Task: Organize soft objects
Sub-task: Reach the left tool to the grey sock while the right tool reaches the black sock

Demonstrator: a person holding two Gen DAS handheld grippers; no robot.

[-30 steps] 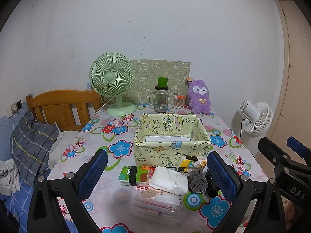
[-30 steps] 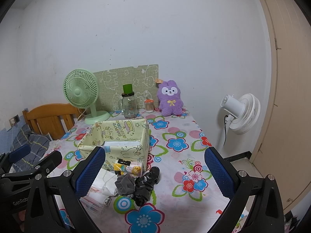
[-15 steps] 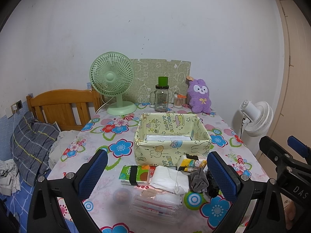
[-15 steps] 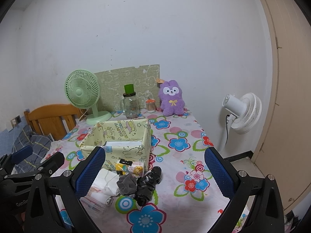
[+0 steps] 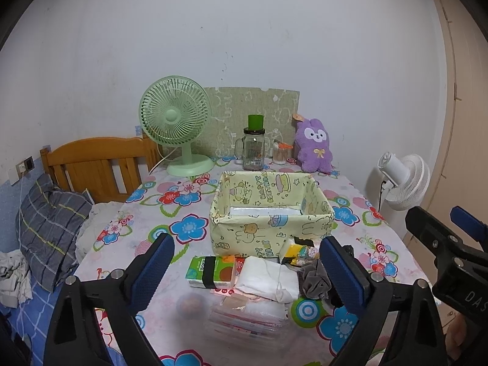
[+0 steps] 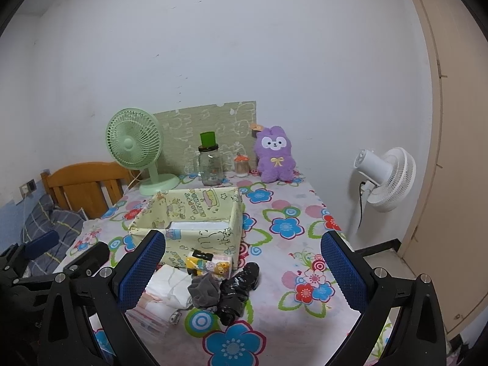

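A pile of soft things lies in front of the yellow-green fabric box (image 5: 271,228): a green-orange tissue pack (image 5: 212,271), a white cloth (image 5: 268,280), a grey sock (image 5: 314,280), a yellow cartoon tissue pack (image 5: 297,251) and a clear packet (image 5: 247,314). My left gripper (image 5: 244,259) hovers above and short of the pile. Its jaws are closing, wide apart, with nothing pressed between them. My right gripper (image 6: 242,253) stands open above the sock (image 6: 204,289) and a black crumpled bag (image 6: 241,286). A purple plush (image 6: 274,155) sits at the table's far edge.
A green desk fan (image 5: 175,122), a glass jar with a green lid (image 5: 253,149) and a small pot (image 5: 279,154) stand behind the box. A white floor fan (image 6: 387,180) is right of the table. A wooden headboard (image 5: 94,164) and a checked pillow (image 5: 48,225) are on the left.
The left gripper's blue pads have come slightly closer together. Both views are otherwise almost unchanged, and nothing on the table has moved.
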